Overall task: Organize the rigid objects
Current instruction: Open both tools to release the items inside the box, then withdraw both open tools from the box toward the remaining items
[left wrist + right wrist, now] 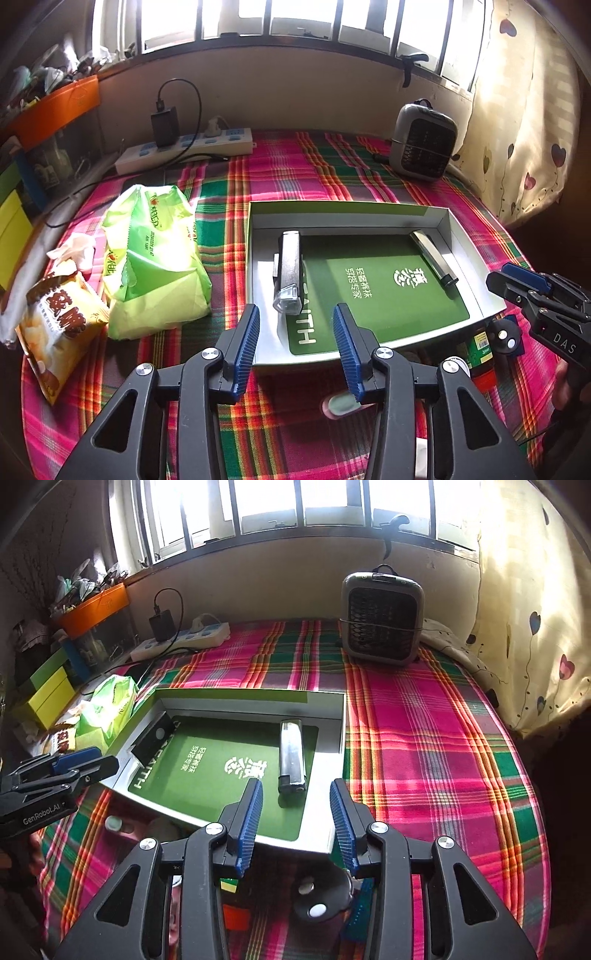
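A shallow white box [476,254] with a green liner lies on the plaid cloth. Inside it, a silver and black light-like object [288,273] lies at the left and a silver lighter-like object [434,258] at the right. My left gripper [297,321] hovers open over the box's near edge, holding nothing. In the right wrist view, my right gripper [295,794] is open above the box's near right corner [332,842], just short of the lighter-like object [291,755]. Beneath it lie a black round item [321,897] and small coloured items, partly hidden.
A green tissue pack [155,258] and a yellow snack bag [59,325] lie left of the box. At the back stand a power strip [192,147] and a small grey heater [424,140]. A pale green capped item [340,402] lies in front of the box.
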The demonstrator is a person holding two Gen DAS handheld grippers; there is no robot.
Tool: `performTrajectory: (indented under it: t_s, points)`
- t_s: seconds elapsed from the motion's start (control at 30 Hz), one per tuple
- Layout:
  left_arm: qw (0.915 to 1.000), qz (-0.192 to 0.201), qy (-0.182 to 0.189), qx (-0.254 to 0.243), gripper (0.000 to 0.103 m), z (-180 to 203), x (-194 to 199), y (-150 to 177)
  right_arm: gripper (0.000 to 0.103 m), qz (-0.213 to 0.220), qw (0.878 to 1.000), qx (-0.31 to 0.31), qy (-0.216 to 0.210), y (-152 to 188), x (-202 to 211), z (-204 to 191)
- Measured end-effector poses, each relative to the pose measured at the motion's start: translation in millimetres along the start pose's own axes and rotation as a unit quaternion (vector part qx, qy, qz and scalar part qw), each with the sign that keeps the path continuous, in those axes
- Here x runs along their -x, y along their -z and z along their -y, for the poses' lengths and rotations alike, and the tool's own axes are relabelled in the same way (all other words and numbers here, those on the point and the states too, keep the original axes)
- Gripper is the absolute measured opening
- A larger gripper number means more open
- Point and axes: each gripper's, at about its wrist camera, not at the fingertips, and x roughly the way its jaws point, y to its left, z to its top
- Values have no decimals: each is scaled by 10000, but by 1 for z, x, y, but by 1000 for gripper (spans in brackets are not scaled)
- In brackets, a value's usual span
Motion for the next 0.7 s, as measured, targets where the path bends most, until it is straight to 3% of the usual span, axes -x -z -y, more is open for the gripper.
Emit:
performTrajectory:
  t_s: [0.07, 0.2, 0.7]
  points:
    - [10000, 11, 63, 41, 41, 0, 4, 5, 40, 6, 10000, -29, 9, 4, 5, 3]
    - [9998, -6, 146, 140, 41, -1, 11, 17, 53, 57, 9999, -92, 25, 15, 16, 11]
    - [9988, -194, 425, 139, 43, 14, 26, 59, 54, 135, 9968, -723, 327, 52, 46, 55]
